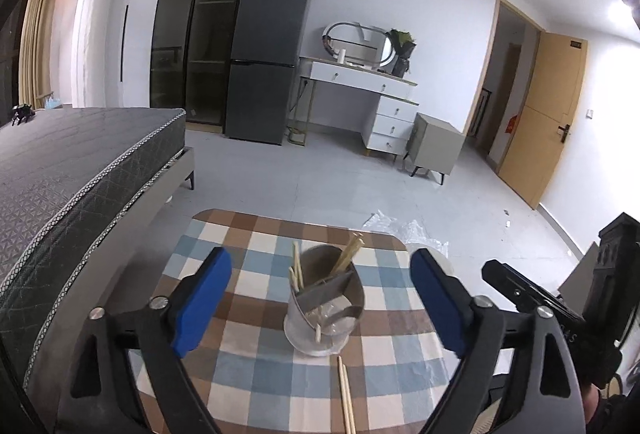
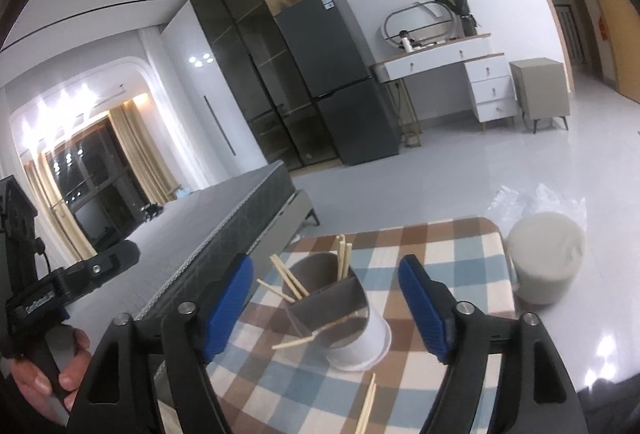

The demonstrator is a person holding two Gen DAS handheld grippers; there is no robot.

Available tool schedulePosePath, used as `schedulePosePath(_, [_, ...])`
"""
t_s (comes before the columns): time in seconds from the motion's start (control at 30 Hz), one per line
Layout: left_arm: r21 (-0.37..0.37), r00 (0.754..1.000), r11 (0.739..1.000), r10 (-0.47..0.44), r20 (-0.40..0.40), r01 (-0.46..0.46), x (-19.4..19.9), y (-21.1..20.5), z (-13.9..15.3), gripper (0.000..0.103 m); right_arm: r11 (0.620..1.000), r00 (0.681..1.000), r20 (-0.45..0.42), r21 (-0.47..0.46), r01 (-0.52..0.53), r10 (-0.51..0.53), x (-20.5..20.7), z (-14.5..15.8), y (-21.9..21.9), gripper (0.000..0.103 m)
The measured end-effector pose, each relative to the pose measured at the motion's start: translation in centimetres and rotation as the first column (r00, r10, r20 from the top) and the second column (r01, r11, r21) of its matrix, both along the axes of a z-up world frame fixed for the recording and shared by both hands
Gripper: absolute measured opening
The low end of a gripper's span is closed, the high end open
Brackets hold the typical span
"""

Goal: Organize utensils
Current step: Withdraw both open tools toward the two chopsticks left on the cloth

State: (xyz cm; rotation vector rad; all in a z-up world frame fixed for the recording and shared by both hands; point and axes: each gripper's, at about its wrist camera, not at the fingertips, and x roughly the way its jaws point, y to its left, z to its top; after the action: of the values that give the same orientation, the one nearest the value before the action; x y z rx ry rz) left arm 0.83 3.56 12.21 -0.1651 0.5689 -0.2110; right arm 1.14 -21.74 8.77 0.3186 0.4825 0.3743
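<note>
A round divided utensil holder (image 1: 326,314) (image 2: 340,318), grey inside and white outside, stands on a small table under a checked cloth (image 1: 256,366) (image 2: 452,258). Several wooden chopsticks (image 1: 350,254) (image 2: 286,276) stick out of its compartments, and one leans out low over the rim. A loose pair of chopsticks (image 1: 346,394) (image 2: 366,410) lies on the cloth in front of it. My left gripper (image 1: 320,258) is open and held back from the holder, with nothing between its blue pads. My right gripper (image 2: 326,266) is open too and holds nothing.
A bed with a grey mattress (image 1: 80,162) runs along the table's left side. A round grey stool (image 2: 546,258) and crumpled plastic wrap (image 1: 400,230) lie on the floor beyond the table's right edge. A fridge (image 1: 268,54), a white dressing table (image 1: 360,82) and an open door (image 1: 540,114) stand farther off.
</note>
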Motion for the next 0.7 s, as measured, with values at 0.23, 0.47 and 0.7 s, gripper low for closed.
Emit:
schedulePosePath(0.23, [0.066,0.999,0.997,0.035,0.021,-0.036,-2.1,-0.6,-1.5,0.095,0.999,0.999,-0.017,-0.011,0.052,-0.052,-2.4,-1.7,-0.1,0.090])
schedulePosePath(0.47, [0.123,0.999,0.991,0.051,0.005,-0.051,-3.4,-1.9,-4.9,0.100,0.998,0.997,-0.065,-0.043,0.046,-0.048,-4.4,-4.8,0.1,0.090])
schedulePosePath(0.7, [0.133,0.998,0.990,0.050,-0.048,-0.043,-3.4,-2.1,-8.8,0.101,0.998,0.990,-0.141,-0.066,-0.015,0.005,-4.9,-8.6,0.6,0.090])
